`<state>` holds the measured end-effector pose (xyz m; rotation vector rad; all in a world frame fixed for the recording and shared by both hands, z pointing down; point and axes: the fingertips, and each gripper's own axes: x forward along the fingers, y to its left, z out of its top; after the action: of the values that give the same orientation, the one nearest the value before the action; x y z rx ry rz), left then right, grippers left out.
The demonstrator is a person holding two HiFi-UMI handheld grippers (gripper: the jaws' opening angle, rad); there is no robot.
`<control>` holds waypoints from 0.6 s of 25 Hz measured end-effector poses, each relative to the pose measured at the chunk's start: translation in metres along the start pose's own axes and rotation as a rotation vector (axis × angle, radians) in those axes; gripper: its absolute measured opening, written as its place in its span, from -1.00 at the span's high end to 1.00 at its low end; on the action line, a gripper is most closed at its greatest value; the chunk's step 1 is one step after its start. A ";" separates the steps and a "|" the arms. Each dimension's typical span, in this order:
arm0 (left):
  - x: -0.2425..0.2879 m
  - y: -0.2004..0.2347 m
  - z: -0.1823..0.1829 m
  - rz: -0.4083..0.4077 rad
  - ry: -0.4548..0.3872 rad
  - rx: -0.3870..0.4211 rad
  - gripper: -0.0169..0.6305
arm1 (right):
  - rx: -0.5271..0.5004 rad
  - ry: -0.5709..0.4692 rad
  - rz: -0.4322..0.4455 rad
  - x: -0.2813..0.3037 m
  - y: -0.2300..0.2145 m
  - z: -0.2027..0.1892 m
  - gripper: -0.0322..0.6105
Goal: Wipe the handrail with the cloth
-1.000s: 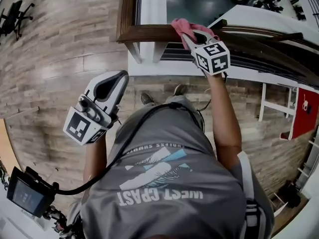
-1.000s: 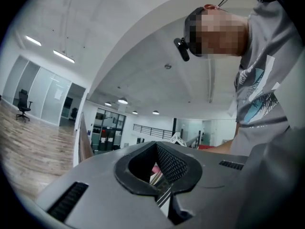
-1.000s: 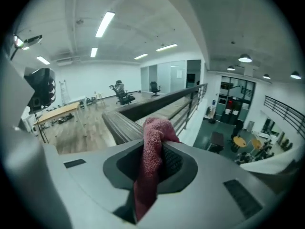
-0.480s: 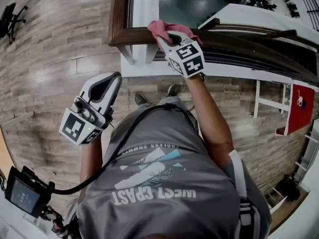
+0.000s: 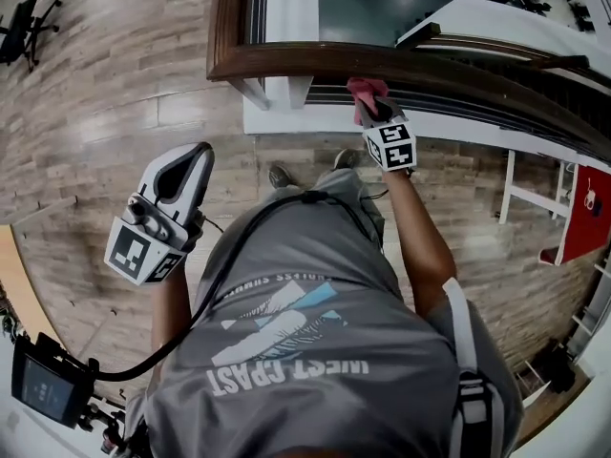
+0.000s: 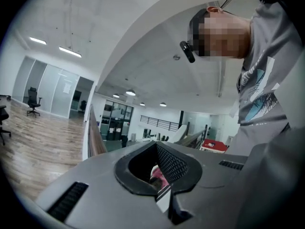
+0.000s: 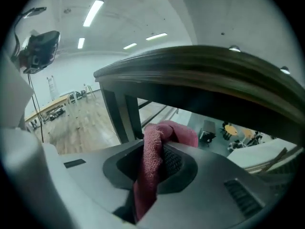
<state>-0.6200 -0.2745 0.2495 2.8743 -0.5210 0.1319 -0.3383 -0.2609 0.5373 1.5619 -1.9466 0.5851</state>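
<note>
Pale wooden planks cover the floor [image 5: 95,113] of an upper landing. It is fenced by a dark brown wooden handrail [image 5: 315,60] with a smooth rounded top that turns a corner at the upper left and then runs in a long curve to the right. White posts [image 5: 286,89] stand under it, and beyond it the room drops to a dark lower floor with small tables far below. A grey shirt [image 5: 305,351] fills the lower middle of the head view, and a red panel [image 5: 582,213] on a white frame stands at the right edge. The landing on the near side of the rail is open, with an office chair [image 5: 24,22] well apart at the far left. The right tool [image 5: 374,113] is pressed together on a pink cloth [image 5: 368,92] of coarse, towel-like weave. The cloth bunches out above the tips and a strip of it hangs back through the hollow between the jaws. The bunched end sits at the near edge of the handrail, just under its lip. From the right gripper view the cloth [image 7: 155,147] lies just below the rail's dark underside [image 7: 200,75], and I cannot tell whether it touches. The left tool [image 5: 191,156] is held over the floor, well apart from the rail, with its grey jaws closed together on nothing.
</note>
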 end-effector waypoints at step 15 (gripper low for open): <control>0.071 -0.080 -0.006 0.095 0.103 0.012 0.94 | 0.204 -0.009 -0.184 0.027 -0.161 -0.094 0.74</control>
<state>-0.5250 -0.2236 0.2485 2.8358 -0.6385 0.2970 -0.1701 -0.2547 0.6225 1.8482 -1.7691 0.7177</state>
